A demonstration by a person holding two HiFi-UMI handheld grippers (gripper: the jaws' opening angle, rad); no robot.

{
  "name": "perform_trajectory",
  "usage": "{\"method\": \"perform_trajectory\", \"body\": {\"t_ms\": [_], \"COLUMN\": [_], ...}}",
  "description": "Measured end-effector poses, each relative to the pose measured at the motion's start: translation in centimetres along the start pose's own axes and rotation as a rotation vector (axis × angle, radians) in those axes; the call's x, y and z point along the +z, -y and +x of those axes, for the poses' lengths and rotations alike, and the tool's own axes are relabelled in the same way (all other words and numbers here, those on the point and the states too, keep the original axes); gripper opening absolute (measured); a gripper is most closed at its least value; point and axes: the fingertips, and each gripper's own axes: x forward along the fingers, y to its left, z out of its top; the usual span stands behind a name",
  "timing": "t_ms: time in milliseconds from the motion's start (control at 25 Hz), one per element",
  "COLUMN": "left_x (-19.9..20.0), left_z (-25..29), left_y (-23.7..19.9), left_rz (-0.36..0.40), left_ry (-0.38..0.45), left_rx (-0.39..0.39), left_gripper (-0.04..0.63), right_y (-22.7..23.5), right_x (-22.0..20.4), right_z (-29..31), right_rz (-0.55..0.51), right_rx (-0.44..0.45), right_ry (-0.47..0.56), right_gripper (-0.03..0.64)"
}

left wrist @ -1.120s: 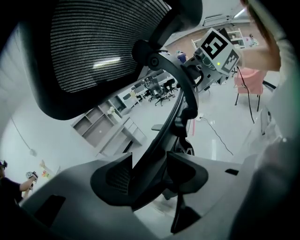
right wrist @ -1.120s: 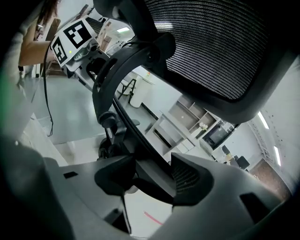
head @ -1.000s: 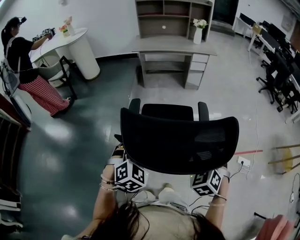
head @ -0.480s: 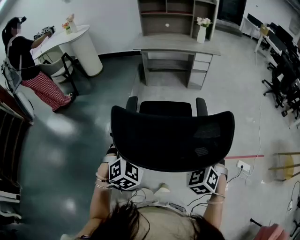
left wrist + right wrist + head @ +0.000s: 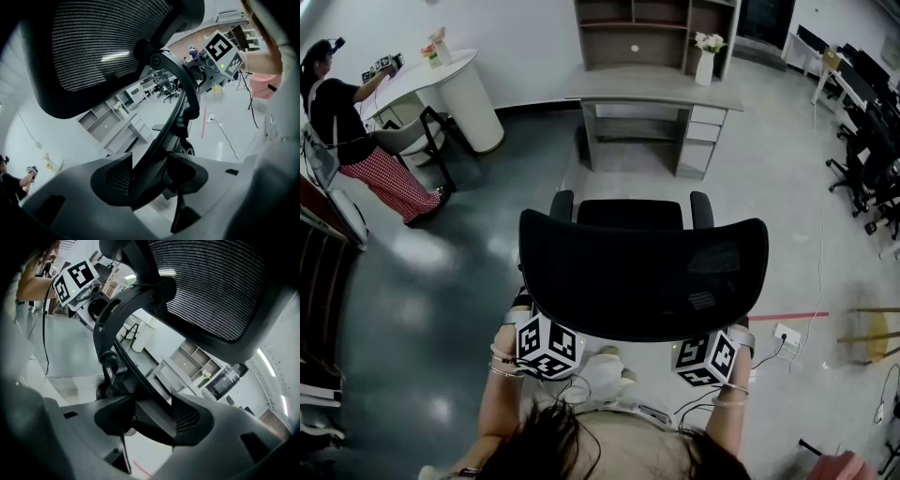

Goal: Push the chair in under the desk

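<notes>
The left gripper and right gripper each clamp a rear frame strut of the black mesh-backed office chair, which stands well apart from the grey drawer desk. Push evenly with both, aiming the seat at the desk's open bay.

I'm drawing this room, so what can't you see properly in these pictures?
- Head view: the chair hides its own wheels under its wide backrest.
- Head view: the items on the round table are too small to name.
- Head view: the right edge cuts off the row of black chairs.
</notes>
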Motion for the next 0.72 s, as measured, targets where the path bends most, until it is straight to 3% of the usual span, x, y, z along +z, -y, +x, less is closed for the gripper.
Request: {"method": "perform_trajectory", "body": {"t_ms": [720], "left_x": [0.3], "left_z": [3.9], "left_y": [-4.0], "left_rz": [-0.006], "left_ry": [-0.001], "left_rx": [-0.002], "left_gripper": [0.235], "right_y": [3.0], "right_x": [1.7], "right_z": [4.7], "right_rz": [-0.006], "right_rx": [-0.002], "right_ry": [0.012], "right_gripper": [0.227]}}
